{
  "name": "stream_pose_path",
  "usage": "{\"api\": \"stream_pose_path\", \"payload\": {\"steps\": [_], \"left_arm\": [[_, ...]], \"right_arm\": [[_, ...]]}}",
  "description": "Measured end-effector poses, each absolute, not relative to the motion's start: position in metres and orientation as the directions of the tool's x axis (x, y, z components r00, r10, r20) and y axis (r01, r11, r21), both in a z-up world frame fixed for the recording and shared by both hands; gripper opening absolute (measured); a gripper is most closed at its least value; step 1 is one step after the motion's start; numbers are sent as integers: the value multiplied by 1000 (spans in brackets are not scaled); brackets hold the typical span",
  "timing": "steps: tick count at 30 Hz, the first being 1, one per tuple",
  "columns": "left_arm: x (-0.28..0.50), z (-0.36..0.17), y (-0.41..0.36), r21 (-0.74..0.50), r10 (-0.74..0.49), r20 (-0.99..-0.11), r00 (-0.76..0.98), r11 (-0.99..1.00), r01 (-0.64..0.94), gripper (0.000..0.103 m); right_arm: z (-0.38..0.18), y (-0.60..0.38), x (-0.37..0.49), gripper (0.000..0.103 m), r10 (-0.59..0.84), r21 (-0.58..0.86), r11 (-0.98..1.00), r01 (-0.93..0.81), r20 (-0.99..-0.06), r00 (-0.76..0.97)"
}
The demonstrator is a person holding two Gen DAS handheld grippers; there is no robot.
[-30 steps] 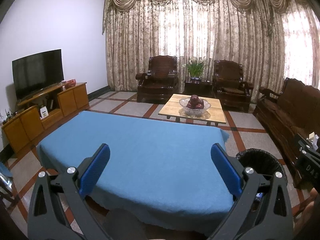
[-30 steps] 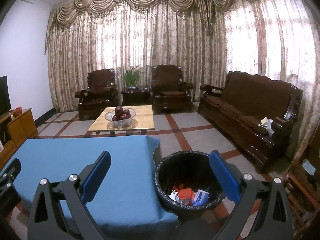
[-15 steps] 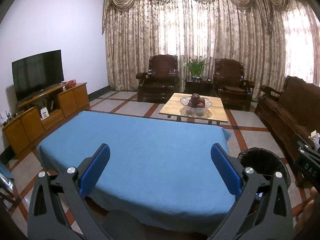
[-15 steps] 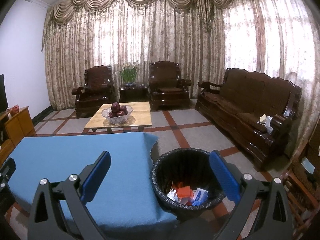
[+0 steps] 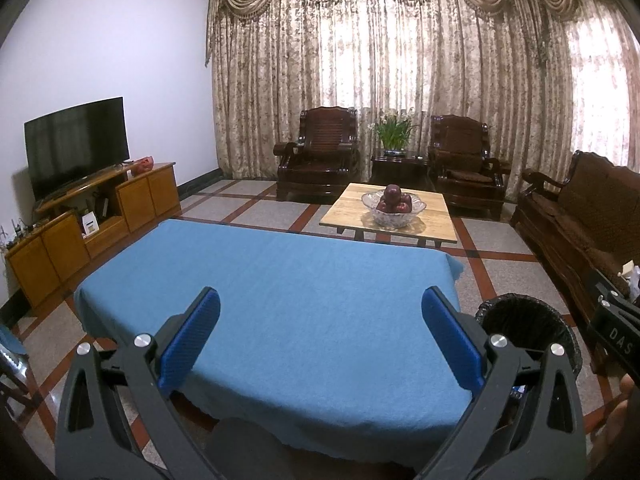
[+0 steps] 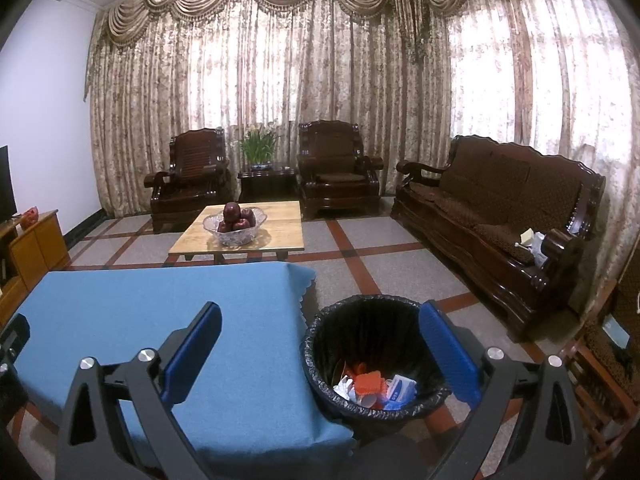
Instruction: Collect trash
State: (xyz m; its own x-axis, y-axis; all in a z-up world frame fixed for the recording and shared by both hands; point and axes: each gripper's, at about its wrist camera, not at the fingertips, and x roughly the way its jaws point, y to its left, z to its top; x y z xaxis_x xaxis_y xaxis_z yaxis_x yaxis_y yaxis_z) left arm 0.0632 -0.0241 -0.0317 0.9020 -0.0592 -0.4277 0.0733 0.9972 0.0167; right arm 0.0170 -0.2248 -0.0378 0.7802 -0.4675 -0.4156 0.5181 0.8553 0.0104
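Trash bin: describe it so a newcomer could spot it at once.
Find the table under the blue cloth; at its right-hand corner, on the tiled floor, stands the trash bin. It is round with a black liner, and holds orange, white and blue litter, unlike the glass fruit bowl farther back.

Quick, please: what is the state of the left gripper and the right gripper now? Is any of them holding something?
Left gripper: open, holding nothing, above the blue tablecloth.
Right gripper: open, holding nothing, near the black trash bin.
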Motion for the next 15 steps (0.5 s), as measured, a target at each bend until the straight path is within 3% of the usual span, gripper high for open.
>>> {"api": "stream_pose_path", "payload": {"steps": [15], "left_arm": [[66, -34, -23, 26, -51, -427, 903, 997, 68, 98]], "right_arm": [[-39, -226, 19, 97, -467, 8, 855, 518, -420, 778]]}}
